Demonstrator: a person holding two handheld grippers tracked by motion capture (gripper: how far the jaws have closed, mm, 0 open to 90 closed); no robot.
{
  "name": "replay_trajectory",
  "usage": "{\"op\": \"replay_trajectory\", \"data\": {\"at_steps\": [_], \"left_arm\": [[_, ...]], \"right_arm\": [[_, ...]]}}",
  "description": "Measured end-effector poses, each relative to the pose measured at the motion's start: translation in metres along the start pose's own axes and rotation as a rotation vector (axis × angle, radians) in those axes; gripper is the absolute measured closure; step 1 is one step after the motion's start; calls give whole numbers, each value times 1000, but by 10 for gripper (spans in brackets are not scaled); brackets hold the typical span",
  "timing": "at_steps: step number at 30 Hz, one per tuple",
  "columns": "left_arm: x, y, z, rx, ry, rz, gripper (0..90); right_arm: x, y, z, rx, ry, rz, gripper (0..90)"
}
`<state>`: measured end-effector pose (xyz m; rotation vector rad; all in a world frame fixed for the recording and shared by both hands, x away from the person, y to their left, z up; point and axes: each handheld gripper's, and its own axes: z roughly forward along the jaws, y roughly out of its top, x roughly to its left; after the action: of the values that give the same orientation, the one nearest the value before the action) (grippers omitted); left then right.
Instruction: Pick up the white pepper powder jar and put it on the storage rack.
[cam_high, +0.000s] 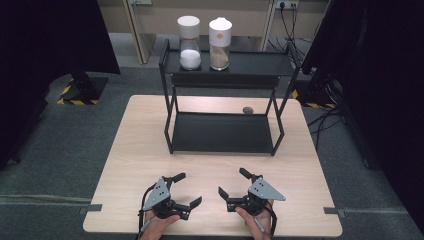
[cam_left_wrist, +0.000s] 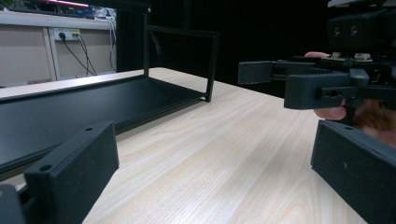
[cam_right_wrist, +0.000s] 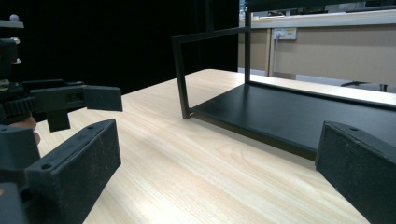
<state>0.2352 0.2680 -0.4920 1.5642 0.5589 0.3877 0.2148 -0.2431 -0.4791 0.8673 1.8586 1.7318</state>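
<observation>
Left claw (cam_high: 187, 189) and right claw (cam_high: 231, 182) rest low at the desk's (cam_high: 140, 150) near edge, facing each other, jaws spread apart, both empty. Black rack (cam_high: 222, 132) stands beyond them; two jars (cam_high: 190, 42) sit on its top shelf.
</observation>
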Motion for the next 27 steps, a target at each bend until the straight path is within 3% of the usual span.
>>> {"op": "replay_trajectory", "data": {"at_steps": [27], "left_arm": [[-1,-1,-1,7,9,-3,3]], "right_arm": [[-3,-5,-1,-7,17,18,4]]}}
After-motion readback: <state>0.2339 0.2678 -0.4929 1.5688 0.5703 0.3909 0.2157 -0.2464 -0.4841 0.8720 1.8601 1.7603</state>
